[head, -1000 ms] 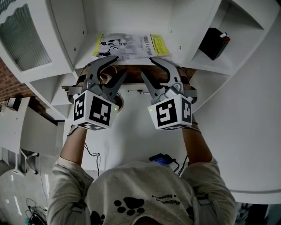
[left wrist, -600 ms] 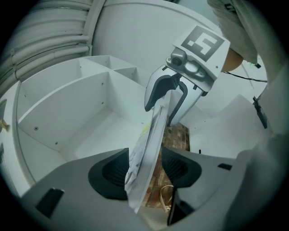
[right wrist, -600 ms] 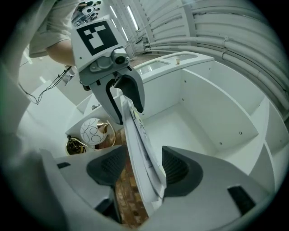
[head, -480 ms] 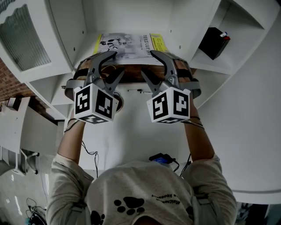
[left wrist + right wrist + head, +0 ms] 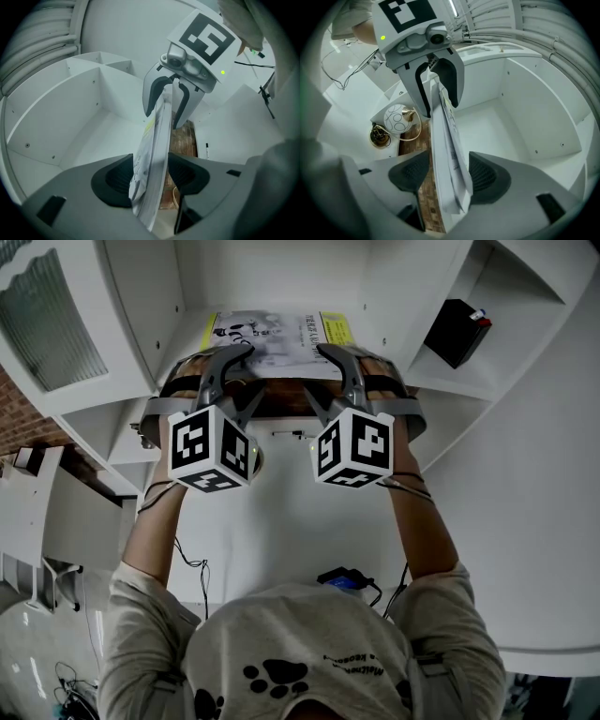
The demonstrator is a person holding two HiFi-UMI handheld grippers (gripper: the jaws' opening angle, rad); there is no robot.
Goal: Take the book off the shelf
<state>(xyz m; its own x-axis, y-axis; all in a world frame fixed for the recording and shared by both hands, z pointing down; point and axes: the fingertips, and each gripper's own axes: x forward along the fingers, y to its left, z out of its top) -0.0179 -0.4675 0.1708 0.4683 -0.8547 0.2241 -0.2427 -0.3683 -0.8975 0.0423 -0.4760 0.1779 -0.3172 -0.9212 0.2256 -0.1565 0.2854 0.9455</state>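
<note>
A thin book (image 5: pixel 272 334) with a pale drawn cover and a yellow strip lies flat on the white shelf (image 5: pixel 178 352), its front edge over the shelf's lip. My left gripper (image 5: pixel 247 373) straddles the book's left front edge and my right gripper (image 5: pixel 319 371) straddles its right front edge. In the left gripper view the book (image 5: pixel 152 154) stands between the left gripper's (image 5: pixel 150 180) pads with a gap on each side. In the right gripper view the book (image 5: pixel 445 154) hangs loose between the right gripper's (image 5: pixel 447 176) pads. Both sets of jaws have just been opening, and both are open.
White dividers wall the compartment on both sides. A black box (image 5: pixel 457 331) sits in the slanted compartment to the right. Below the shelf are a brick-patterned surface (image 5: pixel 185 140) and a white globe lamp (image 5: pixel 396 118). A ribbed glass pane (image 5: pixel 52 320) is at the left.
Both grippers have slid a little further onto the book and rolled, so their marker cubes face differently. Their jaws stand wider round the book's edge than before.
</note>
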